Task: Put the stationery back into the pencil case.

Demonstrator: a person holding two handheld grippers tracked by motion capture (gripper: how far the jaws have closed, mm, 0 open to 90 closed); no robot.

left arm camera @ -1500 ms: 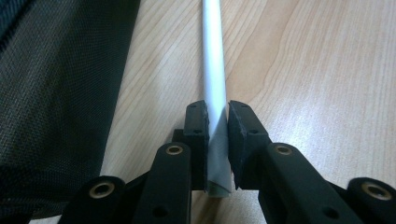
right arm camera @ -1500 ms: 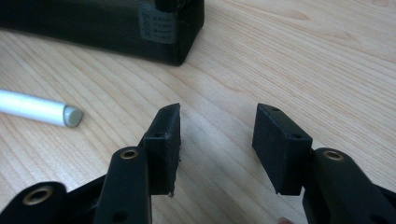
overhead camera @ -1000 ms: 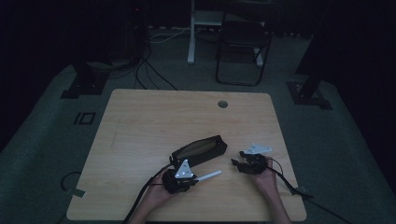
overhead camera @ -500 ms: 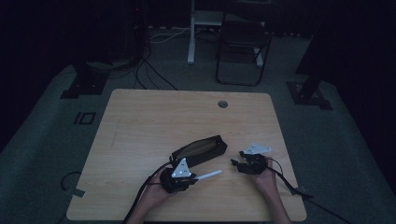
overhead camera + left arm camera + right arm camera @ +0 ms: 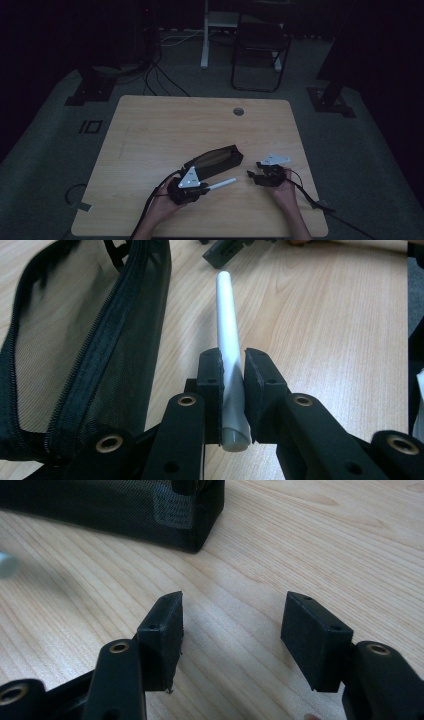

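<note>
A white pen (image 5: 222, 183) lies low over the wooden table (image 5: 150, 130), and my left gripper (image 5: 202, 189) is shut on its near end. In the left gripper view the pads of the left gripper (image 5: 232, 357) squeeze the pen (image 5: 226, 310), which points away beside the black mesh pencil case (image 5: 100, 330) with its zip open. The case (image 5: 215, 161) lies at the table's middle front. My right gripper (image 5: 252, 176) rests to the right of it, open. Its jaws (image 5: 232, 615) stand apart over bare wood, facing the end of the case (image 5: 125, 505).
A round cable hole (image 5: 238, 111) sits near the table's far edge. Behind the table stand a dark chair (image 5: 260, 45) and a white post (image 5: 205, 35), with cables (image 5: 160, 75) on the floor. Cables trail from both grippers off the front edge.
</note>
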